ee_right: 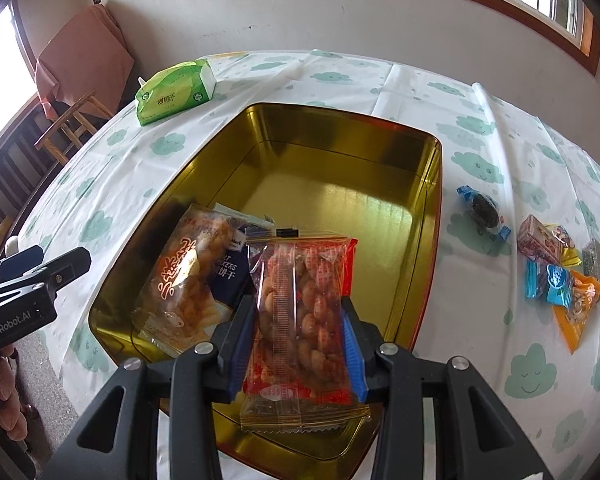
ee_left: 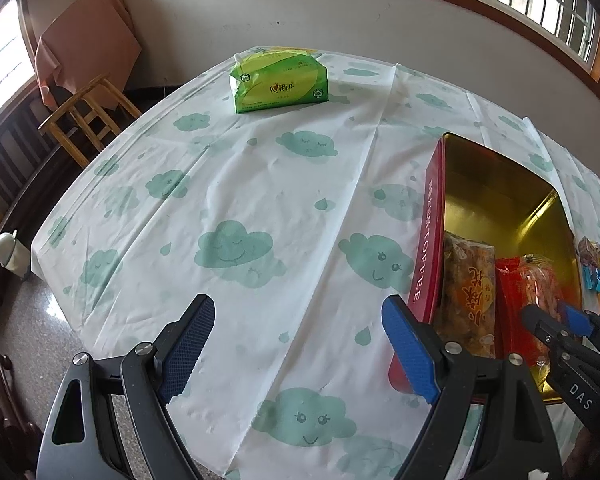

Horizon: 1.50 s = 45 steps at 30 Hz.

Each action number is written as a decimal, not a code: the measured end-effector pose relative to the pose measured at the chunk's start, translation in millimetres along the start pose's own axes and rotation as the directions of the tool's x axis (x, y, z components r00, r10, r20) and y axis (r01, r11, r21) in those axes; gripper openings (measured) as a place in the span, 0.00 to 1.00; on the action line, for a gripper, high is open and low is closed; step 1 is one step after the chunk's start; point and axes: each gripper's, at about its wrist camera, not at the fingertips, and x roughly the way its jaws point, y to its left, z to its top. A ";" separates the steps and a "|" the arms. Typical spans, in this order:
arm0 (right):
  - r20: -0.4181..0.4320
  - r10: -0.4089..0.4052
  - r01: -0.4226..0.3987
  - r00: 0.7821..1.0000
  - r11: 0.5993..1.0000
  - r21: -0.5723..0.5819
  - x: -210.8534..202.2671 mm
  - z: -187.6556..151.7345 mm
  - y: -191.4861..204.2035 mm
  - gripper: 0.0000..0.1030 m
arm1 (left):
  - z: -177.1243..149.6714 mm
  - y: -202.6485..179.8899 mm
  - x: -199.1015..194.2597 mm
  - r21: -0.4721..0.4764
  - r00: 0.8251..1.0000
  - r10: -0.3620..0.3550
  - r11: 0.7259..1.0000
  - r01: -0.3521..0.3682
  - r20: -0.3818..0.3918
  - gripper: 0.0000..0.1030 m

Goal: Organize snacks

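Red-clear snack packet [ee_right: 300, 312] pinched by right tongs [ee_right: 298, 344] | left tongs [ee_left: 300, 344] spread, empty

Glossy gold metal tin [ee_right: 430, 216], crinkly plastic packet [ee_right: 300, 300]

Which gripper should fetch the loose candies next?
Right. The candies lie right of the tin, next to the right gripper, though it must first drop its red snack pack. The left gripper hovers left of the tin.
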 end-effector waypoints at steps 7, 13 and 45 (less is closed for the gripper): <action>-0.007 0.004 -0.004 1.000 1.000 -0.003 2.8 -0.7 -0.3 0.40 | -1.6 -1.9 1.1 0.003 1.000 -0.002 1.000 0.002 -0.009 0.81; 0.003 0.008 -0.008 1.000 1.000 -0.005 -0.3 -0.4 0.4 0.42 | -3.5 -5.8 -0.9 0.008 1.000 -0.007 1.000 0.007 -0.010 0.81; 0.118 -0.322 0.270 0.939 0.908 0.320 -68.6 -17.3 -287.4 0.46 | 3.8 -171.7 -46.5 0.278 0.974 -0.227 0.937 0.212 0.022 0.81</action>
